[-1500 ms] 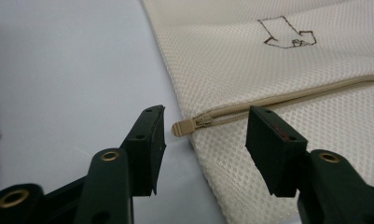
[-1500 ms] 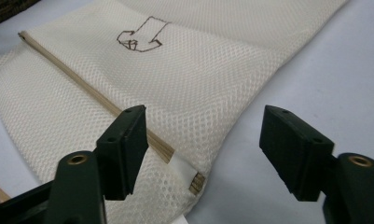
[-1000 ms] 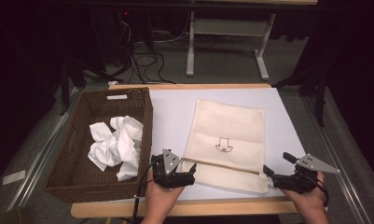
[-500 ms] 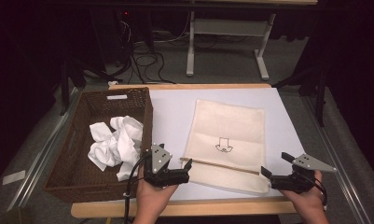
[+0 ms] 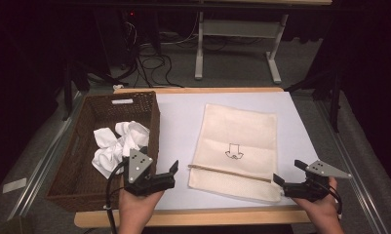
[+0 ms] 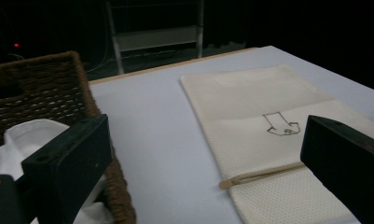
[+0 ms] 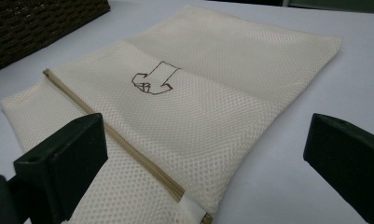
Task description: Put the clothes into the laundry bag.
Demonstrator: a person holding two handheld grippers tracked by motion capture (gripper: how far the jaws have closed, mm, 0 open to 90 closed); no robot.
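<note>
1 mesh laundry bag (image 5: 237,146) w/ 1 zipper (image 5: 229,173), 1 wicker basket (image 5: 81,170), 1 pile white cloth (image 5: 117,146), 2 grippers: left gripper (image 5: 169,174), right gripper (image 5: 283,181).

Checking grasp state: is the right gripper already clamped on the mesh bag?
No: in the right gripper view the right gripper stands with jaws wide apart, the mesh bag lying flat and ungripped between them.

We see the bag (image 5: 234,146) lying flat on the white table top, a cream mesh pouch with a small outlined arrow-like mark at its middle. A tan zipper (image 5: 229,173) runs across its near end, seemingly closed. It lies right of the basket, apart from it.
</note>
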